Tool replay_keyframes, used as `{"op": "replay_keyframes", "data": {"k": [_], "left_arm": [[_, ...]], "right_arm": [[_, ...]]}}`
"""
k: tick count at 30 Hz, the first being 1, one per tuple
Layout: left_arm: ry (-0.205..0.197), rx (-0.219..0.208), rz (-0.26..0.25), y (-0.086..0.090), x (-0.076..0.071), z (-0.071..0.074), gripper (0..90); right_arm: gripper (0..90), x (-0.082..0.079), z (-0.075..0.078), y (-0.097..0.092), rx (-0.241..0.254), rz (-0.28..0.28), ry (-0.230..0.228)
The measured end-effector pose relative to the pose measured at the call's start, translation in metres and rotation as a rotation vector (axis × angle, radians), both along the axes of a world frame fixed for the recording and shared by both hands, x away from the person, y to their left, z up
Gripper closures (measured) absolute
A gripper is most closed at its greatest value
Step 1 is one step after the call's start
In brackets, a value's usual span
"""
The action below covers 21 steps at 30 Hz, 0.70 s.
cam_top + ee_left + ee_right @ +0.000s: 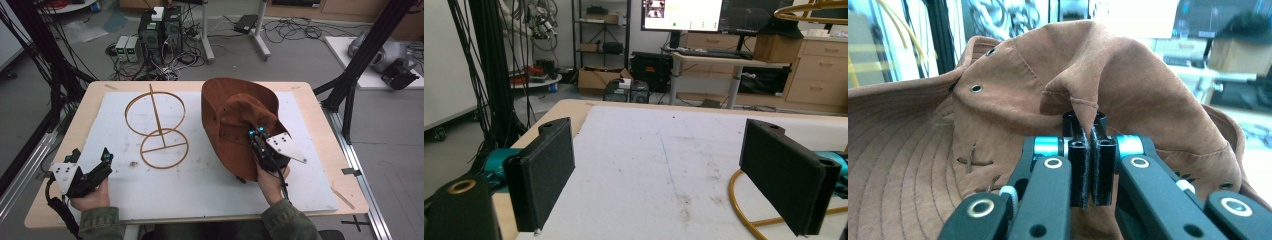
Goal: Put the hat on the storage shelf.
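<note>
A brown cloth hat (235,117) stands tipped up on the white mat, brim toward the left. My right gripper (256,132) is shut on a fold of its crown; in the right gripper view the jaws pinch the hat's fabric (1083,107) between them, right gripper (1089,122). A gold wire stand (156,131) of two rings and a rod lies left of the hat. My left gripper (100,160) rests at the mat's front left, open and holding nothing; in the left gripper view its pads (544,172) stand wide apart over bare mat, left gripper (664,175).
A white mat (200,185) covers most of the wooden table (320,125). Part of the gold ring (744,210) curves by the left gripper's right jaw. Black frame posts (360,60) rise beside the table, and computers and cables sit on the floor behind.
</note>
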<state>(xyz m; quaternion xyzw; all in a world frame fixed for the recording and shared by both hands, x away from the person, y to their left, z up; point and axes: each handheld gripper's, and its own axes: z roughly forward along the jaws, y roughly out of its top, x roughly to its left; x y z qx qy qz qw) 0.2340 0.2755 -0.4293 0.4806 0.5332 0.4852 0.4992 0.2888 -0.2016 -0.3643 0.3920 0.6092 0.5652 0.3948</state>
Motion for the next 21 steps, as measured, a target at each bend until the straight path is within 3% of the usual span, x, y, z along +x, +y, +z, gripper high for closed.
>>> {"op": "replay_keyframes", "data": {"k": [11, 15, 21], "left_arm": [[-0.002, -0.004, -0.001, 0.001, 0.0, 0.0, 14.6], [-0.002, -0.003, -0.001, 0.001, 0.0, 0.0, 14.6], [-0.003, -0.005, -0.002, 0.001, 0.0, 0.0, 14.7]], "right_arm": [[89.0, 0.004, 0.055, 0.006, 0.02, 0.033, -0.21], [89.0, 0.005, 0.065, 0.008, 0.036, 0.052, -0.245], [88.9, 0.011, 0.067, 0.009, 0.073, 0.065, -0.269]]}}
